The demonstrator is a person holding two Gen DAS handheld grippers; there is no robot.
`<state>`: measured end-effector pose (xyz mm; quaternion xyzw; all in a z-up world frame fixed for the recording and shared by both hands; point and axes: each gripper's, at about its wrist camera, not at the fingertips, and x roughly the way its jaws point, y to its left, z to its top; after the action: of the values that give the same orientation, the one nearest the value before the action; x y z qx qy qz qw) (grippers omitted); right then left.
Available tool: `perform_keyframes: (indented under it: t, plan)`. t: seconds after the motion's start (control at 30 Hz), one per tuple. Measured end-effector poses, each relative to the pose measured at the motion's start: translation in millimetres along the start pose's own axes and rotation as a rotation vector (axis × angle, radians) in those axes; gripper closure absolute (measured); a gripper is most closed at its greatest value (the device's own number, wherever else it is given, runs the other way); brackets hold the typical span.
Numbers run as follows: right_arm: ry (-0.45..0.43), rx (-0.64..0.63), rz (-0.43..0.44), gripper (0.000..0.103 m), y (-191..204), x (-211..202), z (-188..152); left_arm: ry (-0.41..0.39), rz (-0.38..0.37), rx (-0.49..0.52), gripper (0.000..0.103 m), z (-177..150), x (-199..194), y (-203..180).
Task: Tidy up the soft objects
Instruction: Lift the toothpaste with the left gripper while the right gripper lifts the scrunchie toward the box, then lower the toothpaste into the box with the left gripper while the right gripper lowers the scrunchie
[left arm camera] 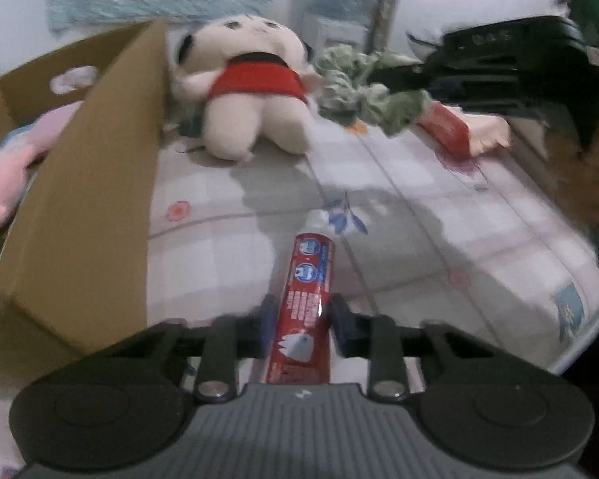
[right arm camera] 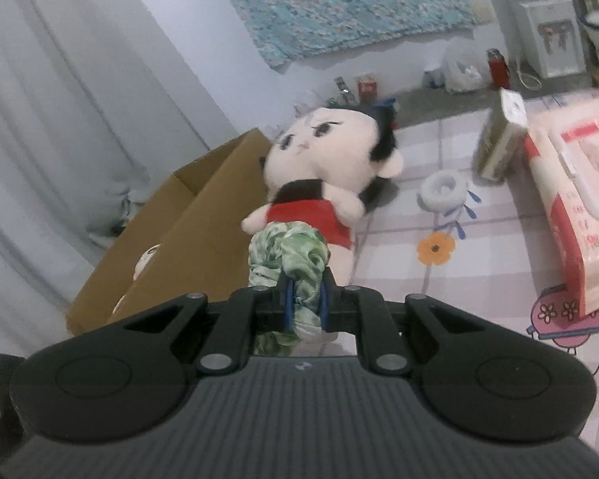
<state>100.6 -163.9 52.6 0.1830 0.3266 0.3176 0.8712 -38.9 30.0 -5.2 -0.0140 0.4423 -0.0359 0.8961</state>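
While the left tool (left arm camera: 299,319) has a red tube (left arm camera: 304,303) lying lengthwise between its narrowly parted fingers, blur prevents confirming that the pads actually press on it, so a firm grip cannot be assumed; if they do not, the smooth tube is likely to slide out forward when the tool is raised. The right tool (right arm camera: 305,299) is closed on a bunch of green patterned cloth (right arm camera: 287,255), which bulges ahead of the fingers just in front of the plush doll (right arm camera: 319,175). The doll lies on its back on the checked floral sheet (left arm camera: 439,215), right beside the open cardboard box (left arm camera: 84,207) at the left. Loose folds of the cloth could drag across the doll or catch on the box wall during transfer, pulling fabric from the grip. The upright box flap in the left view stands between the tube and the box interior; a low approach would probably strike it. A wet-wipe pack (right arm camera: 575,207), a white ring (right arm camera: 443,189) and a small upright carton (right arm camera: 499,139) sit to the right of the doll. Hidden or unclear: most of the box interior, where only pink and white soft items (left arm camera: 8,167) show; the tube's rear end, behind the tool body; and its print, which is unreadable.
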Motion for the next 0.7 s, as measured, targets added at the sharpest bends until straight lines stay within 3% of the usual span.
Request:
perform_keyframes:
  t: [0.17,0.37,0.53,0.7]
  plan:
    - [-0.028,-0.004,0.069,0.092,16.0,-18.0,9.1,-0.022,0.017,-0.013,0.077,6.7,-21.0,-2.7]
    - [-0.036,-0.011,0.249,0.092,61.4,-30.6,41.2,-0.141,-0.028,-0.041,0.077,30.5,-114.5,16.9]
    - [-0.04,-0.131,0.306,0.092,118.8,-12.1,65.4,-0.197,0.126,-0.083,0.076,48.6,-168.4,73.7]
    - [0.039,-0.179,0.35,0.092,166.2,39.5,76.9,-0.14,0.348,-0.115,0.076,68.5,-157.9,154.1]
